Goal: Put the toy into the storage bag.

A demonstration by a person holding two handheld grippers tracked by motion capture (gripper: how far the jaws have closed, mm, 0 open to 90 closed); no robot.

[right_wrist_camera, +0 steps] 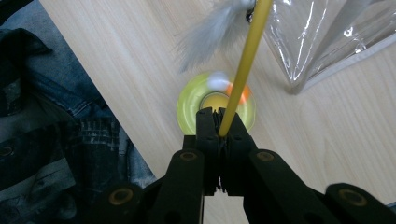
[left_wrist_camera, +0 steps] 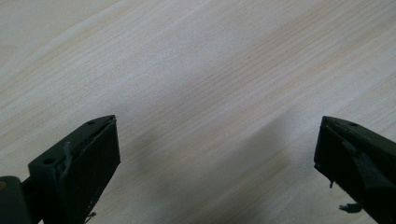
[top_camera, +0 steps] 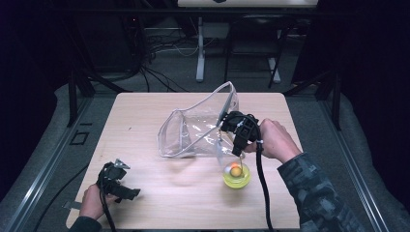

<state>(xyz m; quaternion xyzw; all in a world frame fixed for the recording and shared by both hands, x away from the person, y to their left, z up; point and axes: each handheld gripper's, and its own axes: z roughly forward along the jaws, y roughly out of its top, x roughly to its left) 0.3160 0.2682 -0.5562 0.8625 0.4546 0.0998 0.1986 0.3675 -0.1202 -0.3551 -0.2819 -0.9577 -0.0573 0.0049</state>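
Observation:
My right gripper [right_wrist_camera: 219,122] is shut on the near end of a thin yellow rod [right_wrist_camera: 247,51], which carries a grey feather tuft [right_wrist_camera: 205,35] at its far end. Under the rod, a yellow-green round toy base [right_wrist_camera: 191,105] with an orange ball sits on the table. From above, the right gripper [top_camera: 237,149] hangs just over this base [top_camera: 237,176], at the near corner of a clear plastic bag [top_camera: 193,133] lying on its side. My left gripper [top_camera: 126,192] rests at the front left of the table. Its jaws stand wide open [left_wrist_camera: 217,140] over bare wood.
The light wooden table [top_camera: 145,111] has dark floor and rails around it. Cables and stand legs lie beyond its far edge. A person's patterned sleeve [top_camera: 314,193] comes in from the bottom right.

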